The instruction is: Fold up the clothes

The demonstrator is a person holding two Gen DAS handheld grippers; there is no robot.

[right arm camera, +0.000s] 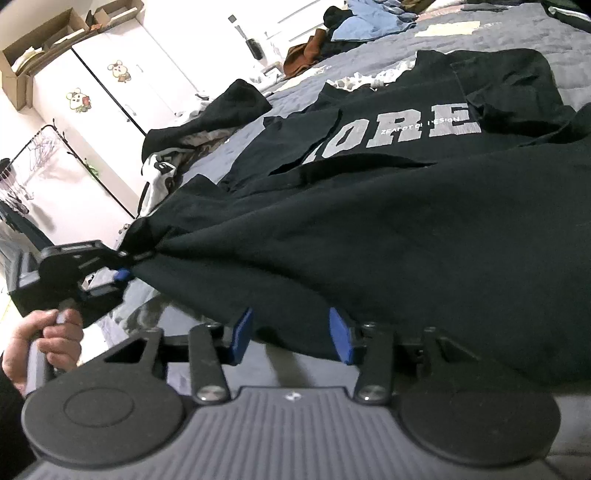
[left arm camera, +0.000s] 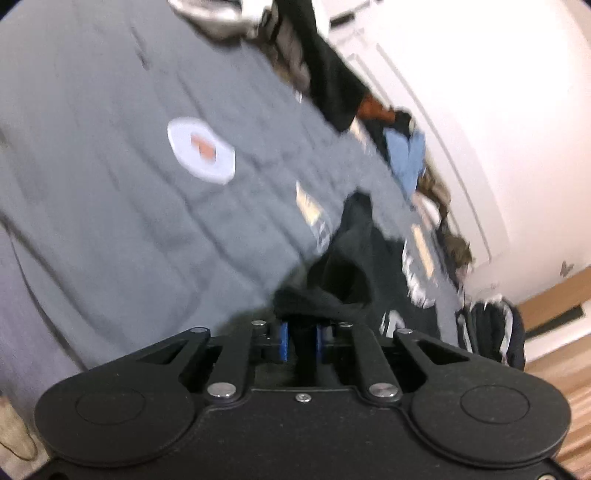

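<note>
Right gripper point(right arm camera: 291, 334) nearest, blue pads spread wide, straddling hem of black T-shirt point(right arm camera: 388, 229), not pinching. Left of that hem, left gripper point(right arm camera: 123, 264) pinching bunched corner of same shirt, pads pressed together on cloth (hand point(right arm camera: 40, 350) gripping handle below). Shirt lying across grey quilted bedspread point(left arm camera: 110, 155), soft matte cotton, grey block lettering, sleeve flap turned over chest. Judging: mid-fold, hem being lifted; next calls for right closing on hem. Beyond shirt, rumpled clothes pile point(right arm camera: 351, 26).
</note>
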